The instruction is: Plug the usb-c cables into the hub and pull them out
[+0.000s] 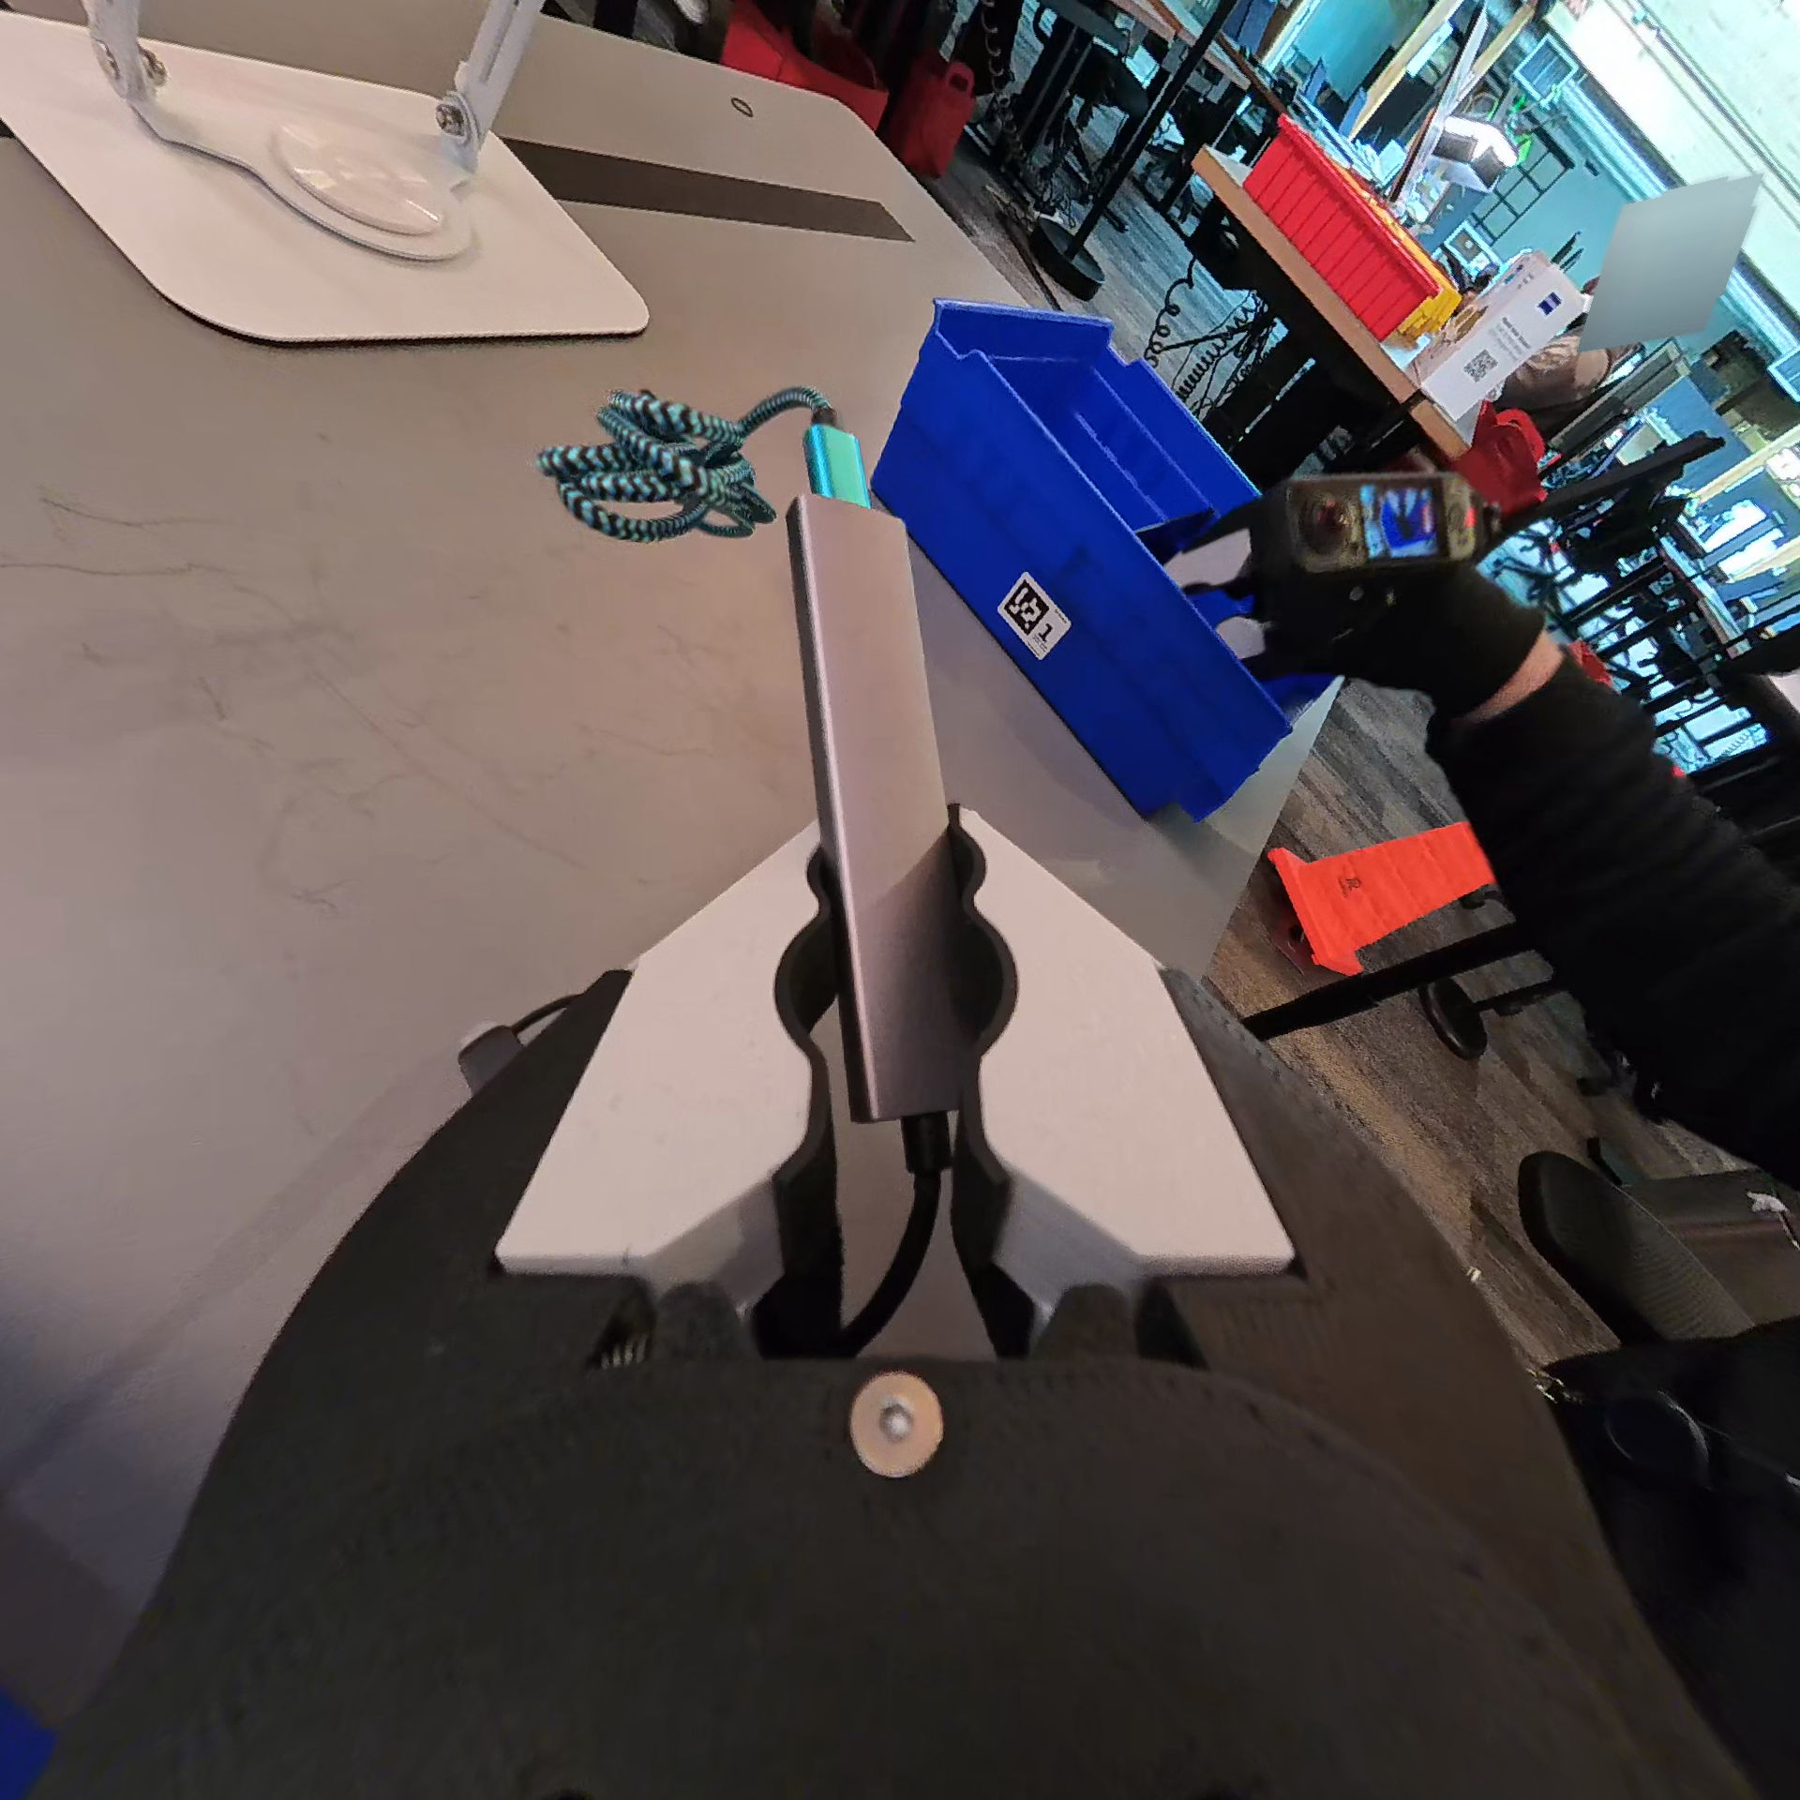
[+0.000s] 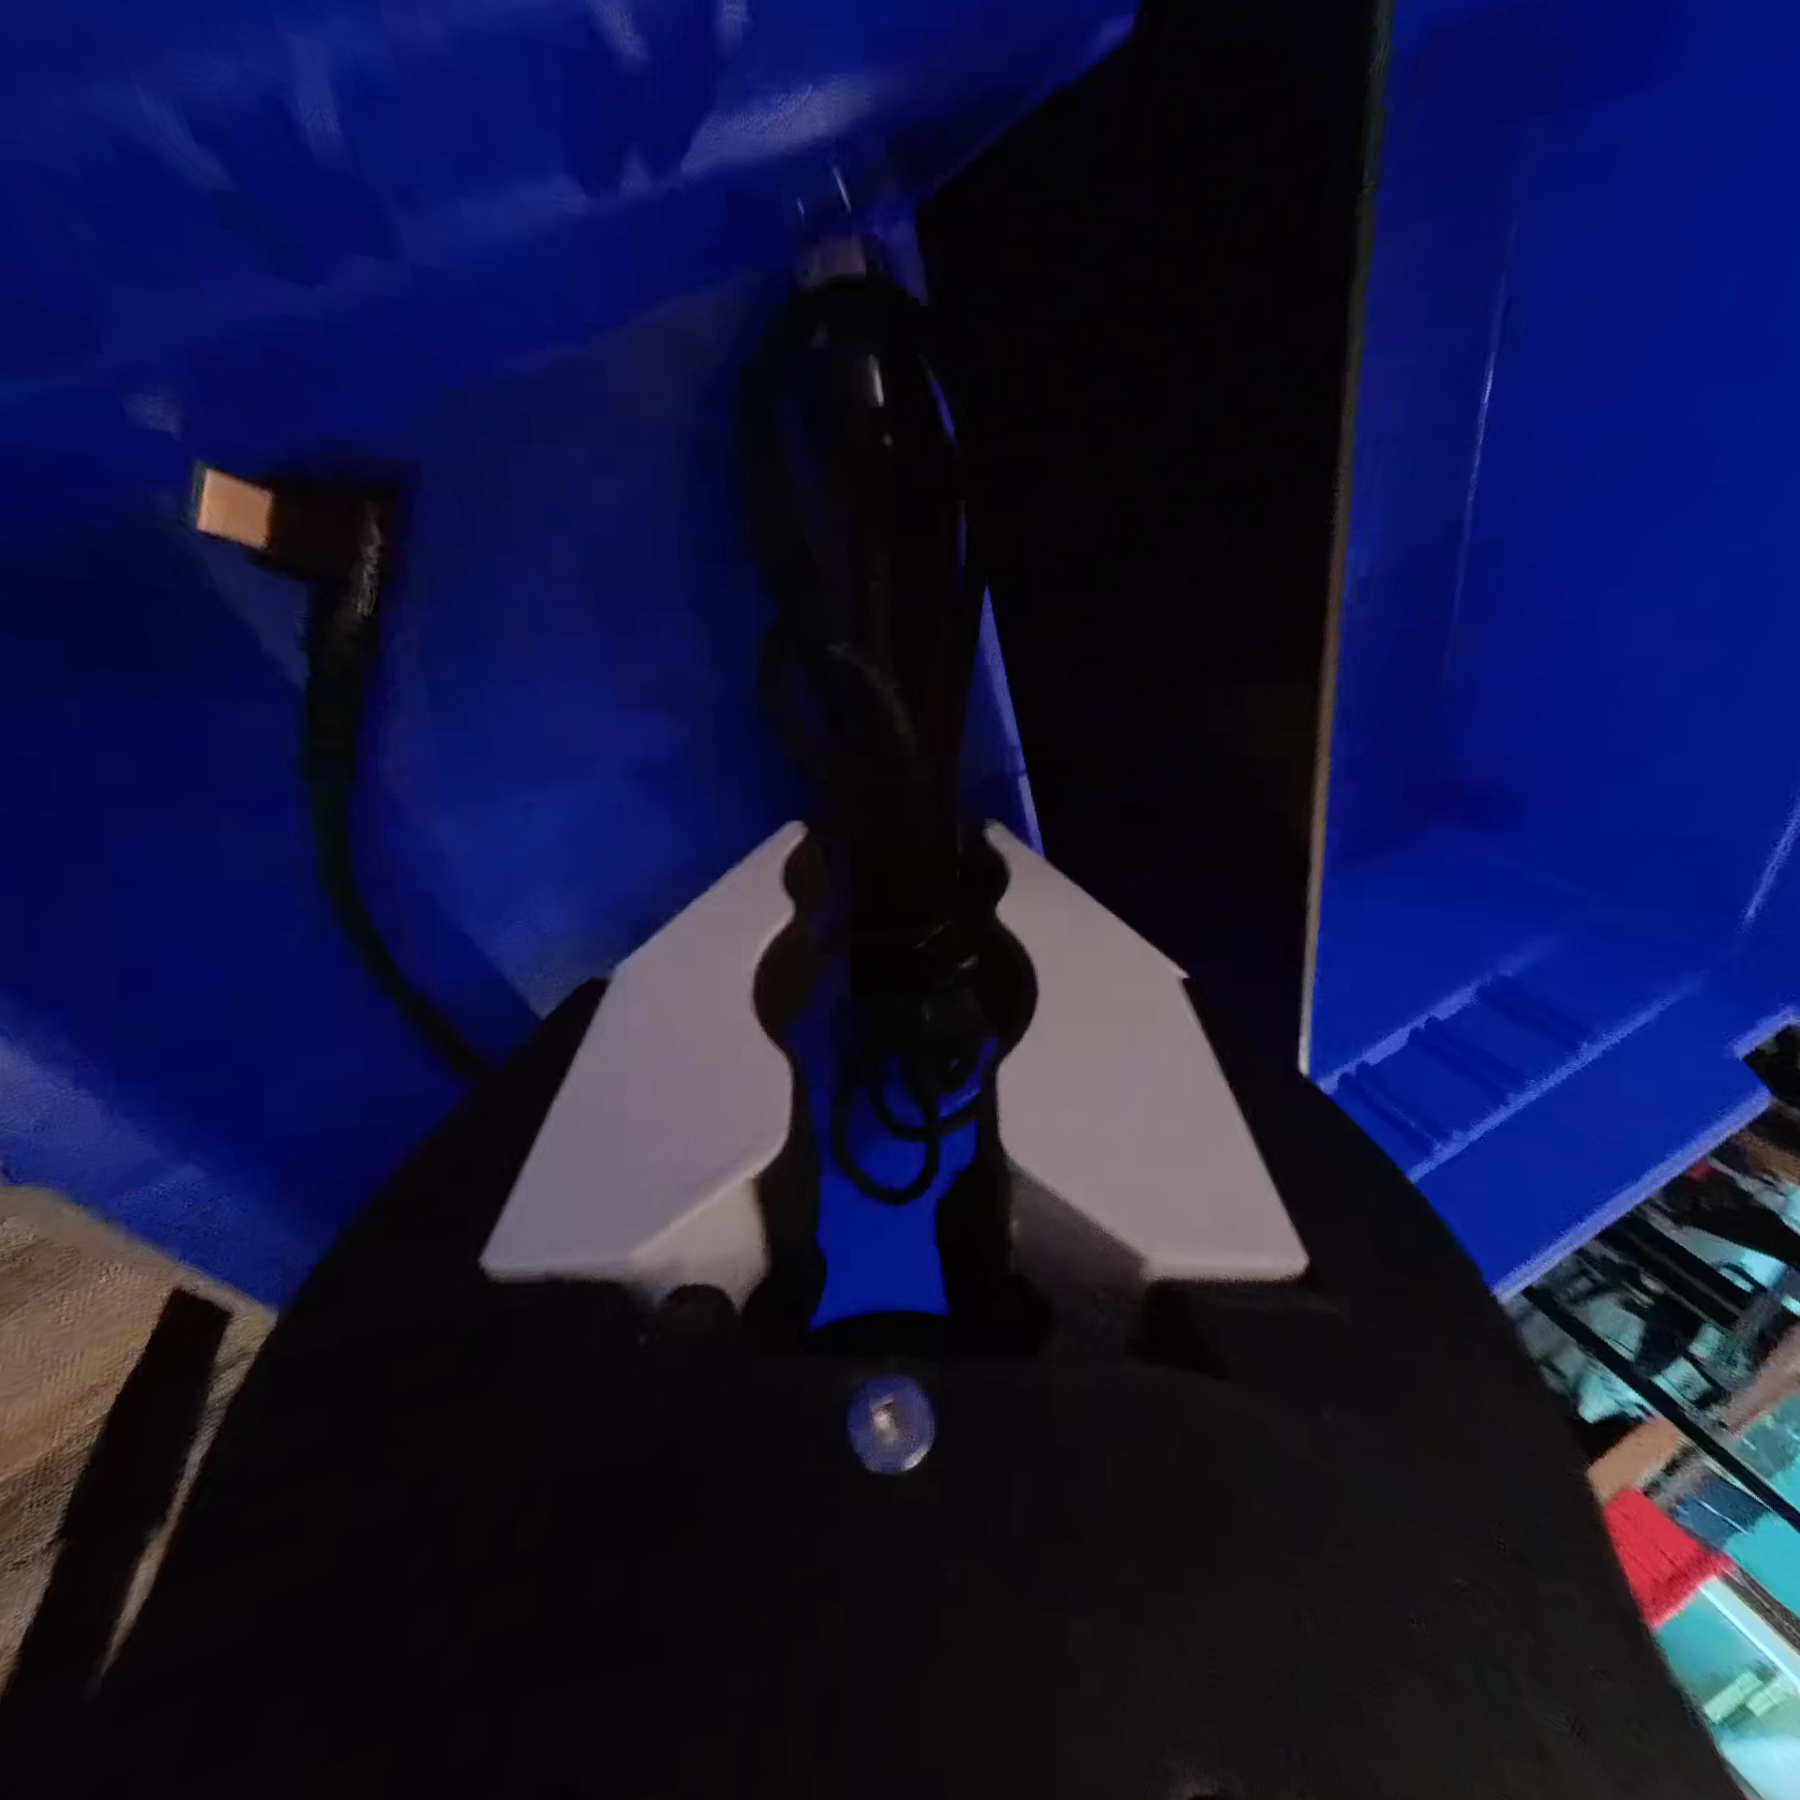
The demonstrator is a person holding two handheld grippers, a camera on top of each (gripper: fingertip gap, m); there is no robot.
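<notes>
Here, on the left wrist view only: a white stand base (image 1: pixel 321 243) at the far left of the grey surface (image 1: pixel 292 731); next, a coiled teal-and-black braided cable (image 1: pixel 662 472) lying on the surface, its teal plug (image 1: pixel 835 468) meeting the far end of the hub (image 1: pixel 857 779). The hub, a slim grey bar, is clamped between the fingers of the left hand-held gripper (image 1: pixel 886 838), with its own black lead trailing back between them. Right of it sits a blue bin (image 1: pixel 1071 604) at the surface's edge; the right hand-held gripper (image 1: pixel 1222 604), in a black-gloved hand (image 1: pixel 1412 633), reaches into the bin. On the right wrist view only: the bin's blue interior (image 2: pixel 487 292), a black cable with a metal plug (image 2: pixel 234 511) at left, and the right hand-held gripper (image 2: pixel 896 847) closed on a black cable bundle (image 2: pixel 877 584). The view is dim and blurred.
</notes>
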